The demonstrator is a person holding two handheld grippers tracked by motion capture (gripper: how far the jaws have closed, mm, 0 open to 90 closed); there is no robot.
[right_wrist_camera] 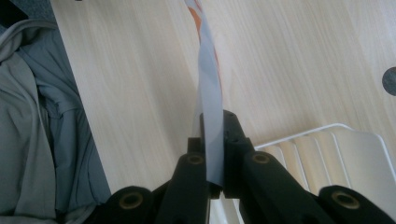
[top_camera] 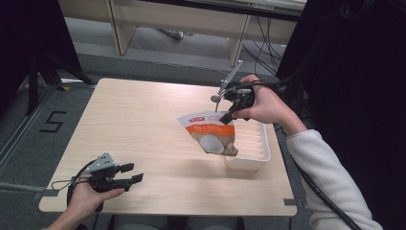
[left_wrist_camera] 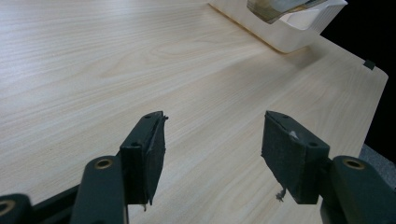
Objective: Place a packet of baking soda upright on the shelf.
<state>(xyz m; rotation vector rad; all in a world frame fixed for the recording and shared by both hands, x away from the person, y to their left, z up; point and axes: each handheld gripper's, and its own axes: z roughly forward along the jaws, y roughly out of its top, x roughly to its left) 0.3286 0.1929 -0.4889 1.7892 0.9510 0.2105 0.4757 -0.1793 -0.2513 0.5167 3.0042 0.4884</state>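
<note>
Fingers of the right gripper (top_camera: 224,118) pinch the top edge of a food pouch (top_camera: 211,133), orange and white. The pouch hangs in the air, its bottom over the left end of a white tray (top_camera: 261,143) on the wooden surface (top_camera: 143,124). Near the front left corner, the left gripper (top_camera: 132,173) rests low with its 2 fingers (left_wrist_camera: 144,154) spread apart, holding nothing.

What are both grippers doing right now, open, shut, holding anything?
Left gripper: open, holding nothing, low over the table.
Right gripper: shut on the top edge of the pouch, which hangs over the white tray.
</note>
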